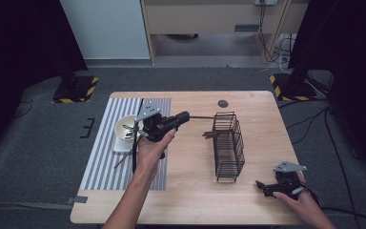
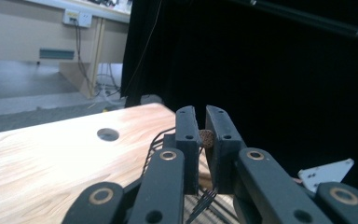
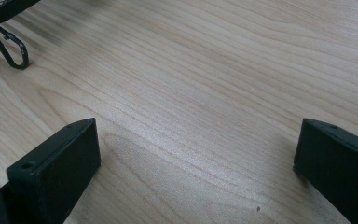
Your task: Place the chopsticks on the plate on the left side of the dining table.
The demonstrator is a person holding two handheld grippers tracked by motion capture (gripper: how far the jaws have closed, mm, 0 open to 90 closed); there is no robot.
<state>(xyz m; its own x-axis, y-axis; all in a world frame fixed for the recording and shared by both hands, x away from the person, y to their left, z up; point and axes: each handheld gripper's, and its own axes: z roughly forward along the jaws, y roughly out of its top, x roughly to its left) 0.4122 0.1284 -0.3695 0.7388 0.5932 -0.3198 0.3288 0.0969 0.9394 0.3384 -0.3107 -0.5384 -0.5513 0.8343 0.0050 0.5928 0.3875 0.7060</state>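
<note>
Filling the middle of the high view, the wooden table (image 1: 190, 191) carries a striped mat (image 1: 102, 164) on its left side and a small round hole (image 1: 223, 103) near its far edge. Right of centre stands a black wire basket (image 1: 228, 148), with a couple of wooden sticks (image 1: 212, 135) poking out through its left wall. On the mat, left of centre, sits a white bowl (image 1: 124, 129) on a white square plate (image 1: 120, 145). Just right of the bowl, the left gripper (image 1: 183, 116) is held above the table, pointing right toward the basket's upper rim; its jaws are closed on a thin wooden stick (image 1: 201, 117), which reaches level toward the basket. In the left gripper view the stick's round end (image 2: 207, 138) shows pinched between the two pads, with the basket's wires below. At the lower right of the high view, the right gripper (image 1: 259, 185) rests low by the table's near edge, well apart from the basket; in the right gripper view its jaws stand wide apart with bare wood between them, holding nothing, and a foot of the basket (image 3: 14, 51) shows at upper left.
</note>
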